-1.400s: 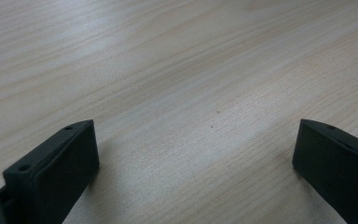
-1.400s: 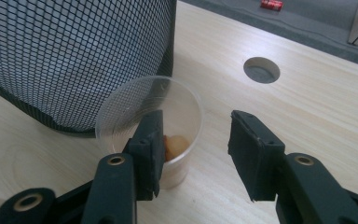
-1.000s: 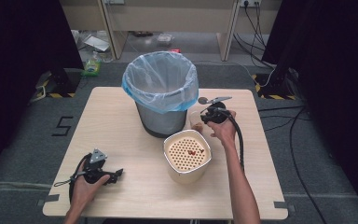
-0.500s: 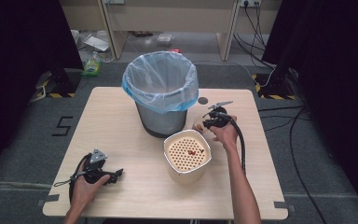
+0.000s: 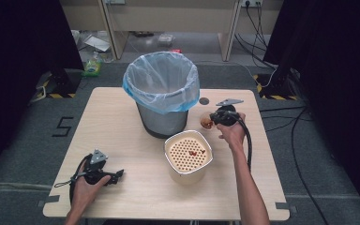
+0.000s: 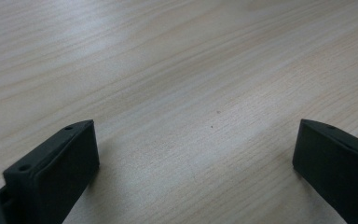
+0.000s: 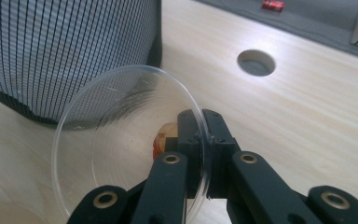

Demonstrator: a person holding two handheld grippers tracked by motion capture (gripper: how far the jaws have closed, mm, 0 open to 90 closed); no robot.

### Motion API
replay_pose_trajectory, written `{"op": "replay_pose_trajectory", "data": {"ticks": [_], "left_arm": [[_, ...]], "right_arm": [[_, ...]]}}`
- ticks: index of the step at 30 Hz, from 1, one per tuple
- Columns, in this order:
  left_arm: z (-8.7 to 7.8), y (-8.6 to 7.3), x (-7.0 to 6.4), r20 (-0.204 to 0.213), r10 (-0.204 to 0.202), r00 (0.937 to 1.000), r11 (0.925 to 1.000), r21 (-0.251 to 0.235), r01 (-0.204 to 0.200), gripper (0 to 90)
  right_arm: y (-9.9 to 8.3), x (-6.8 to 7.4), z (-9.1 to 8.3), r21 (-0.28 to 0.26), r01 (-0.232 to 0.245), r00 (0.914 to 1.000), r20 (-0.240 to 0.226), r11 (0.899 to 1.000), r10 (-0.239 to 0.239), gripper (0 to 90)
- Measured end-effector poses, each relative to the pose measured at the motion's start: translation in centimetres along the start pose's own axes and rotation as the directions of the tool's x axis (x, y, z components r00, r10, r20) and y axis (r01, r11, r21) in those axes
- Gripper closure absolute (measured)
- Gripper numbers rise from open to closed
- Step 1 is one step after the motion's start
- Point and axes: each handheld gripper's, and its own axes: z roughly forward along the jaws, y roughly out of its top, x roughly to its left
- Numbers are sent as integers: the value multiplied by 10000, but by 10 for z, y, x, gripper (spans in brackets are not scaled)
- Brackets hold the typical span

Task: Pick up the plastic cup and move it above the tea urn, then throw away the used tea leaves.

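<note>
My right gripper is shut on the rim of a clear plastic cup, one jaw inside and one outside. Some reddish-brown residue lies at the cup's bottom. In the high view the cup hangs just right of the mesh bin, beyond a cream strainer bowl with red bits on its perforated insert. My right gripper is held by a hand there. My left gripper rests near the table's front left, open over bare wood with nothing between its jaws.
The grey mesh bin with a blue liner stands mid-table, close on the cup's left. A round cable hole sits in the tabletop beyond the cup. A cable trails from my right gripper along the forearm. Floor clutter and cables lie past the table's far edge.
My right gripper and the cup have shifted slightly toward the right and back, away from the strainer bowl. The left gripper has stayed still.
</note>
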Motion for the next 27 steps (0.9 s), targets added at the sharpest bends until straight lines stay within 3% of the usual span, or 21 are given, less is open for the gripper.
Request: {"op": "replay_pose_trajectory", "data": {"ticks": [11,18,22,23,24,26,27], "left_arm": [[0,0,0,-3,2,10000,10000,-4,-2,0],[0,0,0,33,41,10000,10000,7,-41,0],[0,0,0,32,42,10000,10000,9,-42,0],[0,0,0,32,39,10000,10000,5,-39,0],[0,0,0,32,39,10000,10000,5,-39,0],[0,0,0,31,39,10000,10000,6,-39,0],[0,0,0,31,39,10000,10000,6,-39,0]], "right_arm": [[11,-2,-29,-816,457,9977,542,9956,-413,874],[17,11,-48,-1354,1044,9938,519,9853,-982,873],[23,23,-63,-1835,1512,9880,602,9713,-1424,873],[24,30,-71,-2069,1904,9809,798,9597,-1774,872],[24,30,-71,-2069,1904,9809,798,9597,-1774,872],[24,42,-81,-2298,2463,9673,1184,9416,-2241,873],[24,42,-81,-2298,2463,9673,1184,9416,-2241,873]]}}
